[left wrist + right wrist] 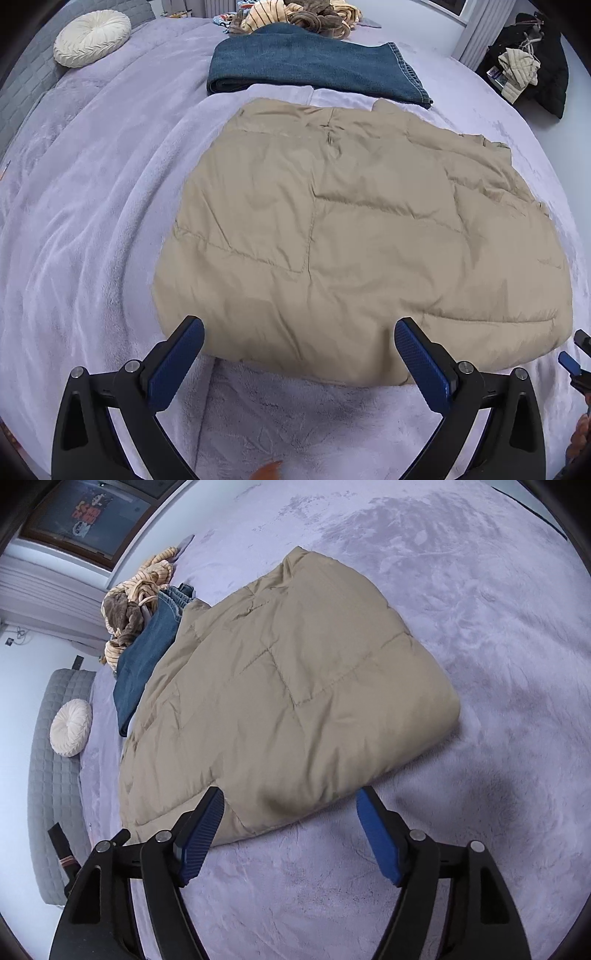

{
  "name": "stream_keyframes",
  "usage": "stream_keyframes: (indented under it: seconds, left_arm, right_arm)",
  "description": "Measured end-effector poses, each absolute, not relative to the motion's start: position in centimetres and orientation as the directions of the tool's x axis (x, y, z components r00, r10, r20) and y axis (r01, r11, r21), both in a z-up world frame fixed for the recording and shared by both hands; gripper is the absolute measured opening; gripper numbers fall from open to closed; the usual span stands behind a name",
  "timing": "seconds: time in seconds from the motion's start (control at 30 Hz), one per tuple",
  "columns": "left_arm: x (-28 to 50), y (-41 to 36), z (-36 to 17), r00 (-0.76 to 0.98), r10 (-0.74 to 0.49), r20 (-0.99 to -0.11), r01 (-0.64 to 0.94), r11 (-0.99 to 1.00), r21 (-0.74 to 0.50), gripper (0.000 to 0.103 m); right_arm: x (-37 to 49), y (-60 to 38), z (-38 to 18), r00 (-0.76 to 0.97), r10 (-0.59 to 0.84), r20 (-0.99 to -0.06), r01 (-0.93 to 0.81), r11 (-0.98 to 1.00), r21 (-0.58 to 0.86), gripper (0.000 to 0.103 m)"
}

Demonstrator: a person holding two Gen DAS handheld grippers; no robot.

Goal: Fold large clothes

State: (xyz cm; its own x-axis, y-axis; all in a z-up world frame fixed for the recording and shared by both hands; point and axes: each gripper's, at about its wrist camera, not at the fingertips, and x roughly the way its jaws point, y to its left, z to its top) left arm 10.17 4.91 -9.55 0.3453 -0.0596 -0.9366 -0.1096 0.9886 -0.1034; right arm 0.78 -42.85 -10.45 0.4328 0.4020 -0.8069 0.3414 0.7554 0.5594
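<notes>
The folded jacket [351, 229] lies flat on the bed [92, 221], jeans [314, 66] touching its far edge at 12 o'clock. Left tongs [299, 334] and right tongs [290, 805] both stand wide, empty, over the jacket's near edge.

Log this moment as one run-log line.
garment: folded tan quilted jacket flat on lilac fleece bedspread | left gripper: jaws open, empty | right gripper: jaws open, empty

The tan quilted jacket [332, 229] is smooth, matt woven cloth, puffy and stitched in panels, lying on a bed [92, 229] covered in plush lilac fleece — soft and brushed. Beyond it the folded jeans [306, 66] are coarse blue denim, and each gripper's pads [201, 834] look like ribbed blue rubber on matt black plastic.
</notes>
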Motion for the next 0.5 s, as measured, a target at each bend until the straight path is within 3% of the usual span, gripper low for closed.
stream_keyframes:
  seconds: [0.3, 0.33, 0.4, 0.5]
  left_arm:
    - [8.3, 6.3, -11.4, 0.316, -0.066, -0.947, -0.2, 0.97, -0.135, 0.103]
    - [8.3, 6.5, -11.7, 0.306, -0.099, -0.947, -0.201, 0.965, -0.166, 0.103]
    - [8.1, 7.0, -12.1, 0.305, -0.166, -0.938, -0.215, 0.947, -0.238, 0.103]
    - [8.0, 7.8, -12.6, 0.323, -0.261, -0.91, -0.246, 0.905, -0.347, 0.103]
  right_arm:
    - [0.2, -43.4, -12.5, 0.43, 0.451, -0.782, 0.397, 0.683, 0.612, 0.082]
    - [0.2, -43.5, -12.6, 0.431, 0.452, -0.781, 0.4, 0.68, 0.615, 0.082]
    - [0.3, -43.6, -13.0, 0.435, 0.46, -0.774, 0.407, 0.666, 0.625, 0.092]
    - [0.4, -43.9, -13.4, 0.449, 0.47, -0.76, 0.417, 0.642, 0.644, 0.092]
